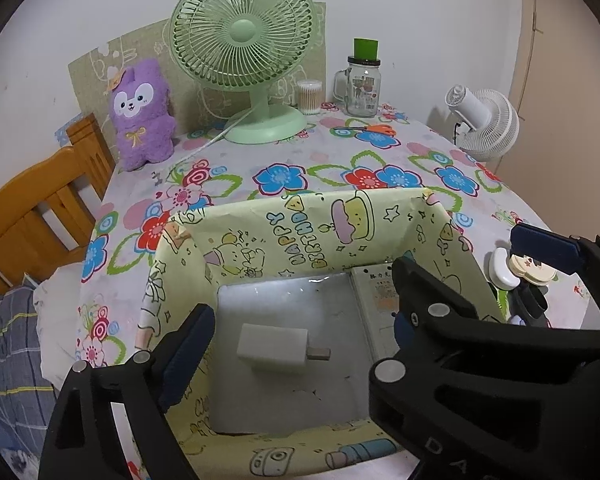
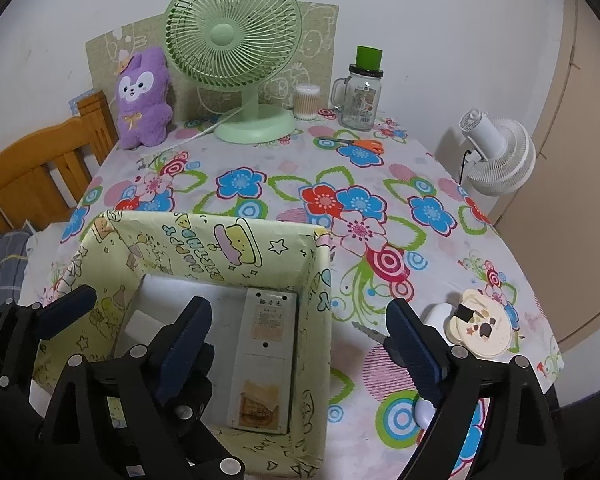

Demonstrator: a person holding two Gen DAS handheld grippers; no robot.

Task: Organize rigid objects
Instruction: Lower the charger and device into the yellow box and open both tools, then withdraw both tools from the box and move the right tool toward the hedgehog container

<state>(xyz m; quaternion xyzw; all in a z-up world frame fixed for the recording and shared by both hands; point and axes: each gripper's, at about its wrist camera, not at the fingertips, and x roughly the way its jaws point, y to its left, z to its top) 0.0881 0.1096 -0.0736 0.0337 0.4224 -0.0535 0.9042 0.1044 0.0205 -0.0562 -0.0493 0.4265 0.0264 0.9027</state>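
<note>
A yellow cartoon-print box (image 1: 328,220) (image 2: 320,280) stands open on the floral table. Inside lie a white USB charger (image 1: 272,347) (image 2: 142,326) and a flat grey metal case (image 2: 266,354) (image 1: 374,296) along the right wall. My left gripper (image 1: 304,312) is open and empty, hovering over the box above the charger. My right gripper (image 2: 296,334) is open and empty, straddling the box's right wall. A round cream cartoon case (image 2: 482,328) (image 1: 534,268) lies on the table to the right of the box, with a white object (image 2: 424,410) and a metal nail clipper (image 2: 366,330) beside it.
At the back stand a green fan (image 1: 242,52), a purple plush (image 1: 142,114), a cotton-swab tub (image 1: 310,96) and a glass jar with a green cap (image 1: 362,84). Orange scissors (image 1: 374,129) lie near the jar. A white fan (image 1: 486,122) stands off the right edge; a wooden chair (image 1: 40,208) stands left.
</note>
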